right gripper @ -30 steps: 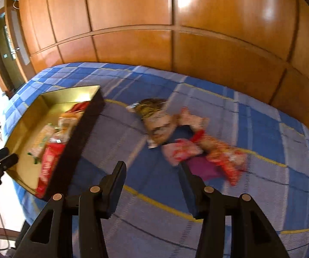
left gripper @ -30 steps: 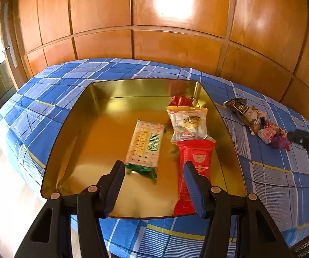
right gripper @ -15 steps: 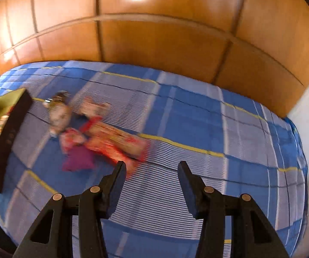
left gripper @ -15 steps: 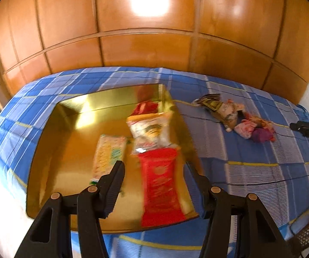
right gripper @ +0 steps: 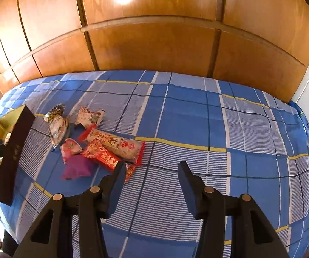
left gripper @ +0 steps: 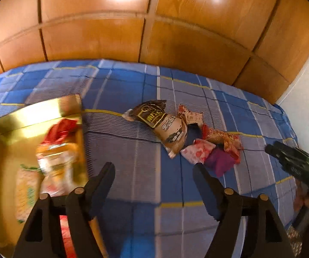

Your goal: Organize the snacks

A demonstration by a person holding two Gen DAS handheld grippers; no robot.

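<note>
Bed (right gripper: pixel 189 116): blue checked cover in front of a wooden wall; it carries everything. The landmark for all places below is the gold box.
Gold box (left gripper: pixel 36 111): open tray with a dark outer wall, at the left end of the bed. It already holds several packets, though this view is blurred.
Snacks already in the box: a clear bag with pale contents (left gripper: pixel 57 161), a red wrapper (left gripper: pixel 61 129) behind it, and a pale green-printed packet (left gripper: pixel 26 193) on the box floor. This part of the task looks done.
Loose pile (right gripper: pixel 94 142): still on the bed cover just right of the box, outside it.
Long red-and-white packet (right gripper: pixel 115 146): the largest in the pile, on the side farthest from the box.
Brown bag (left gripper: pixel 165 126): nearest the box, lying flat.
Small packets: a pale printed one (right gripper: pixel 90 117), a pink one (right gripper: pixel 70 148), a red one (right gripper: pixel 101 154) and a purple one (right gripper: pixel 77 168), overlapping between the brown bag and the long packet.
Left gripper (left gripper: pixel 154 172): jaws opening, nothing between them; it points at the bare cover between the box and the pile.
Right gripper (right gripper: pixel 152 172): jaws apart and empty, beyond the pile on the side away from the box.
Progress: roughly a third in, judging by count; six loose packets remain to go into the box.
</note>
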